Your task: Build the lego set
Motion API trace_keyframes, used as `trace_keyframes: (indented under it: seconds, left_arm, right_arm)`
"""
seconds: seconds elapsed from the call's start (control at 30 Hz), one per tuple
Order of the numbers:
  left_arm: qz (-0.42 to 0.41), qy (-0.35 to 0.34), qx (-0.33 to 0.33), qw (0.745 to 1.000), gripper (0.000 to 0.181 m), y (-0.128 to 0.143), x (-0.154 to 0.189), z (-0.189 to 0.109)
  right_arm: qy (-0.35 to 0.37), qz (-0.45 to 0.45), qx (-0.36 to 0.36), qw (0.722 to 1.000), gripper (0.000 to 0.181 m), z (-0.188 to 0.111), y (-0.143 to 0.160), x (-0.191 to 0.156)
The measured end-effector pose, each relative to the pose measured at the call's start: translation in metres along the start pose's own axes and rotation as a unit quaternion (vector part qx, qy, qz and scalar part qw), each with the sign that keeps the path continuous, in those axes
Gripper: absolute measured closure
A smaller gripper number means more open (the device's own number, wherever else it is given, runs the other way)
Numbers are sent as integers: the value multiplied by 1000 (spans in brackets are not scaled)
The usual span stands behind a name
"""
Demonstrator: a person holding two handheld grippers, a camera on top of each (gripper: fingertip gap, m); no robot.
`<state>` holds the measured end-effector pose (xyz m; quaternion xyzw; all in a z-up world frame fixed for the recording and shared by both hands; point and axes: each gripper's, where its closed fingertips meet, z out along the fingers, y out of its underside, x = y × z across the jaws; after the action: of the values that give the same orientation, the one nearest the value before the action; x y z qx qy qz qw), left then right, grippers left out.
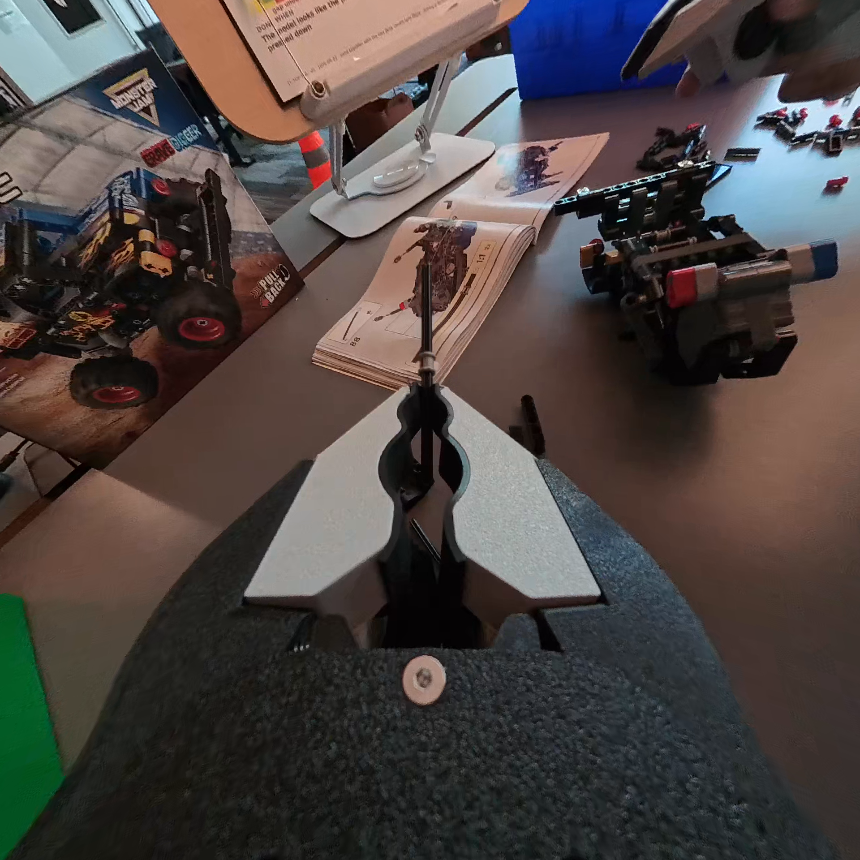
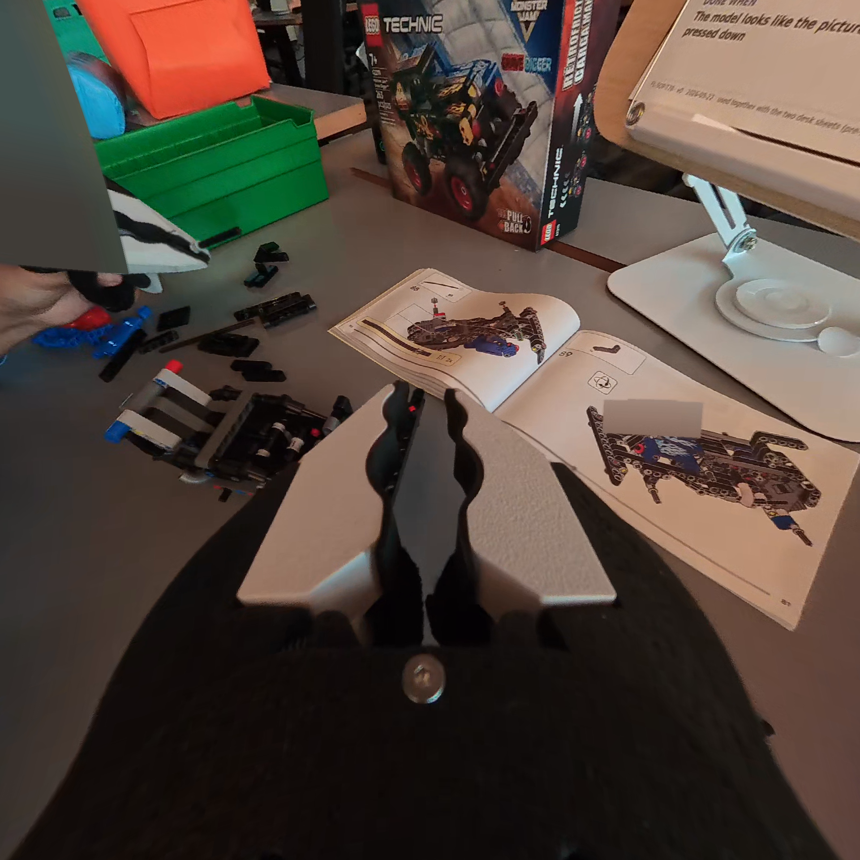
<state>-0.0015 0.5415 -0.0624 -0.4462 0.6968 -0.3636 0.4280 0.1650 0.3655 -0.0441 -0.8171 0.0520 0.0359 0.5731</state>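
Note:
My left gripper [image 1: 426, 395] is shut on a long black axle [image 1: 425, 316] that carries a small grey bush near the fingertips and stands out above the open instruction booklet [image 1: 465, 279]. The partly built black truck frame [image 1: 688, 298] lies to its right; it also shows in the right wrist view [image 2: 223, 437]. My right gripper [image 2: 424, 393] hovers between the frame and the booklet [image 2: 558, 395], jaws a narrow gap apart. A thin black piece with a red spot [image 2: 412, 409] lies against its left finger. The left gripper [image 2: 158, 242] shows at far left.
The set's box [image 2: 479, 125] stands behind the booklet, with a white stand holding a sheet [image 2: 744, 288] at the right. A green bin [image 2: 214, 158] and an orange bin [image 2: 172, 51] sit at the back left. Loose black, blue and red parts [image 2: 209, 335] lie left of the frame. The gap from one gripper's tips to the other's is roughly 25 cm.

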Motion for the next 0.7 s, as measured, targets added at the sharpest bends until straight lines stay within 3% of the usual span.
trace_keyframes:
  seconds: [0.7]
  left_arm:
    - [25,5,-6,1000,180,5,2,2]
  right_arm:
    - [-14,-14,1,1000,169,2,1,-8]
